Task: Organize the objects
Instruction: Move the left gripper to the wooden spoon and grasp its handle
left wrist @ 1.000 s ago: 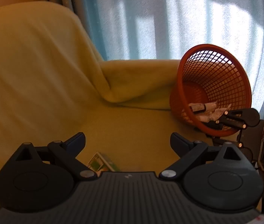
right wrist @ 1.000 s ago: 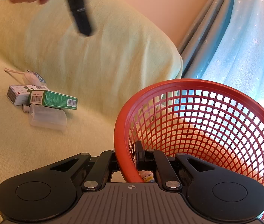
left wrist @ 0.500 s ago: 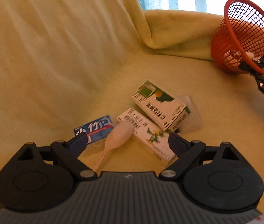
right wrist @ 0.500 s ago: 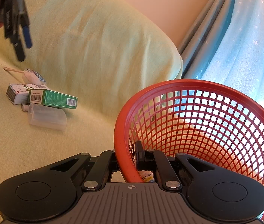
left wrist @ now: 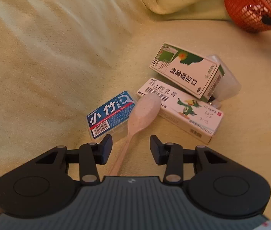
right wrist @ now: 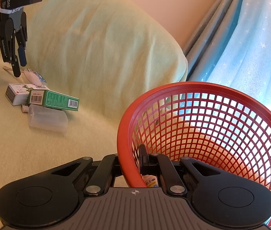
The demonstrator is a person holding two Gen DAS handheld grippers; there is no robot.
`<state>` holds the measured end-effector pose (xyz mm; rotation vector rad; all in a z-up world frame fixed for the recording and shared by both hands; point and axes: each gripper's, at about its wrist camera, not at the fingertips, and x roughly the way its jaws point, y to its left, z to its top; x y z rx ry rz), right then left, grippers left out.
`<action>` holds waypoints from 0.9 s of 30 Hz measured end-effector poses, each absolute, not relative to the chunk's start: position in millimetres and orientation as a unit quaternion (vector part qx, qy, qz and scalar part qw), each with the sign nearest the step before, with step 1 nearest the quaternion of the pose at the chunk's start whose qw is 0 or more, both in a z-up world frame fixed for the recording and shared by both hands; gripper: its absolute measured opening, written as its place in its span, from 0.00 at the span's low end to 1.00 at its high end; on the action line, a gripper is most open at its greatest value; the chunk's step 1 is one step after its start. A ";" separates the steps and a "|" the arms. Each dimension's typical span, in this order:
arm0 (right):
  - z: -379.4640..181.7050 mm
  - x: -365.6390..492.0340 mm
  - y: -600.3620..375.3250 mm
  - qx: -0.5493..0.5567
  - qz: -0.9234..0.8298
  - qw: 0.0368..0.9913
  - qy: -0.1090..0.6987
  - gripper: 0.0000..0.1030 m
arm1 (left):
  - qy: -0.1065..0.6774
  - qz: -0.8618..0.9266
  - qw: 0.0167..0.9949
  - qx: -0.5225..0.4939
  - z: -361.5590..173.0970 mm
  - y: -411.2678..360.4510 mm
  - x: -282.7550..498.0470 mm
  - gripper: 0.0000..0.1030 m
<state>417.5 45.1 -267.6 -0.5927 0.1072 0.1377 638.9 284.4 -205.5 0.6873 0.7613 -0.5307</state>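
Right wrist view: right tongs clamp the red basket rim; a packet inside. Left tongs, closing, straddle spoon handle at 12 o'clock.

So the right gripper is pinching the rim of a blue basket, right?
Not quite: the basket is red, not blue. The right wrist view shows the right gripper shut on its rim, one finger inside and one outside.
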 end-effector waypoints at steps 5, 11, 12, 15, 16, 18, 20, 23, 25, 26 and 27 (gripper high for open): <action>-268.1 417.8 45.4 -0.292 0.068 0.953 0.053 0.03 | 0.361 -0.246 0.831 0.345 -212.8 281.8 641.3 0.20; -267.9 417.9 45.2 -0.292 0.068 0.953 0.052 0.03 | 0.356 -0.238 0.826 0.367 -218.6 277.0 639.5 0.08; -267.9 418.0 45.2 -0.292 0.068 0.953 0.053 0.03 | 0.355 -0.238 0.825 0.370 -218.3 276.7 638.2 0.08; -268.0 418.1 45.3 -0.291 0.068 0.953 0.053 0.03 | 0.349 -0.233 0.824 0.380 -216.2 274.9 634.5 0.04; -268.2 418.3 45.2 -0.290 0.068 0.953 0.053 0.03 | 0.349 -0.232 0.823 0.383 -214.5 275.4 633.0 0.03; -268.1 418.3 45.0 -0.289 0.068 0.953 0.053 0.03 | 0.350 -0.229 0.823 0.385 -210.7 275.1 630.4 0.03; -268.0 418.4 44.9 -0.289 0.068 0.953 0.053 0.03 | 0.349 -0.232 0.822 0.387 -206.4 273.9 626.8 0.03; -268.6 418.5 45.4 -0.288 0.067 0.954 0.054 0.03 | 0.343 -0.236 0.821 0.391 -199.1 271.2 620.0 0.01; -268.4 418.6 45.7 -0.287 0.067 0.954 0.054 0.03 | 0.337 -0.239 0.822 0.392 -192.0 269.2 615.8 0.01; -268.6 418.5 45.8 -0.287 0.067 0.954 0.054 0.03 | 0.334 -0.241 0.822 0.393 -188.5 268.3 613.9 0.01; -268.5 418.3 45.6 -0.287 0.067 0.954 0.054 0.03 | 0.332 -0.243 0.823 0.393 -185.2 266.7 612.6 0.01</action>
